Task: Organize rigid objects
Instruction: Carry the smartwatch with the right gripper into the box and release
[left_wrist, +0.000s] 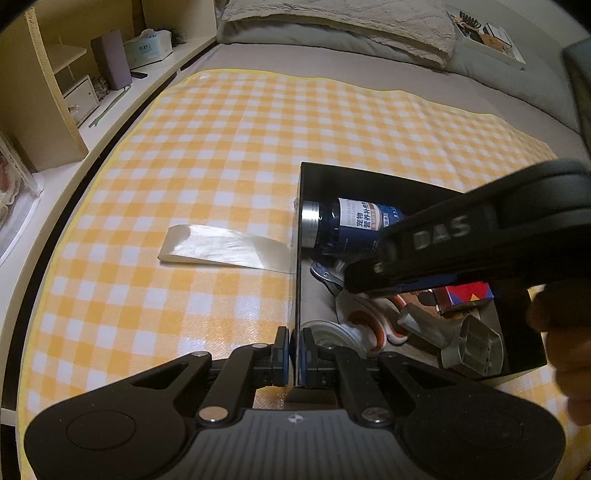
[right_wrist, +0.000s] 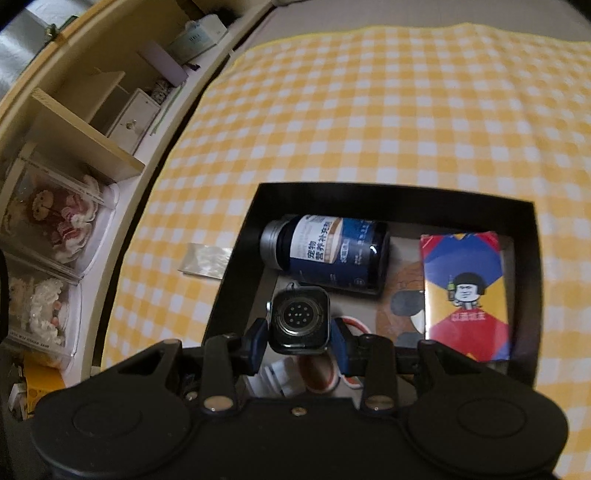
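A black open box lies on a yellow checked cloth. In it lie a dark blue bottle, a colourful card pack, a grey metal part and an orange-and-white item. My left gripper is shut on the box's left wall near its front corner. My right gripper is shut on a watch body, back side up, held over the box. The right gripper crosses above the box in the left wrist view.
A strip of clear tape lies on the cloth left of the box. A shelf unit with boxes and small items runs along the left. Pillows lie at the far end.
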